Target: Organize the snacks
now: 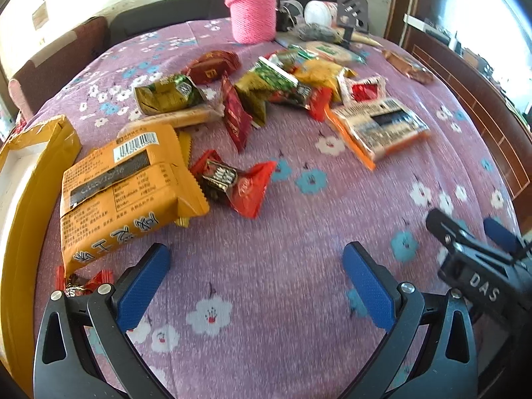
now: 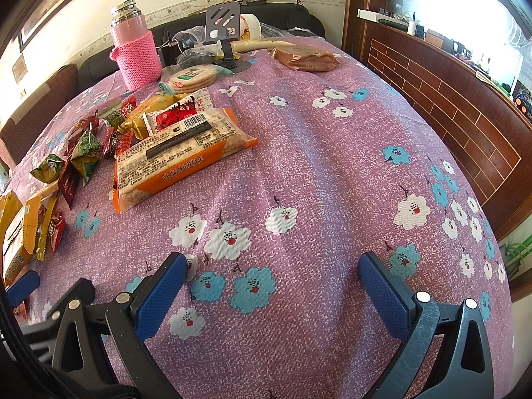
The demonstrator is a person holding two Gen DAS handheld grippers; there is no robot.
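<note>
Tablecloth (image 2: pixel 316 166): purple, speckled white, with white and blue flowers. Flask (image 2: pixel 133 46): pink, in a pink knitted sleeve, silver cap. Large snack packet (image 1: pixel 123 193): orange-yellow, black band. Rice-cracker packet (image 2: pixel 179 156): clear and orange. Candy wrapper (image 1: pixel 236 183): red. Hand-held gripper pads (image 1: pixel 143 286): blue, textured.

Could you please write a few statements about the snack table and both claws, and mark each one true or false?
1. The left claw is open and holds nothing. True.
2. The pink flask lies on its side. False: it stands upright at the far side of the table.
3. The orange cracker pack rests on the floral tablecloth with its barcode side up. True.
4. The right claw is closed on a red candy. False: it is open and empty above bare cloth.
5. The yellow box sits at the table's right edge. False: it is at the left edge.
</note>
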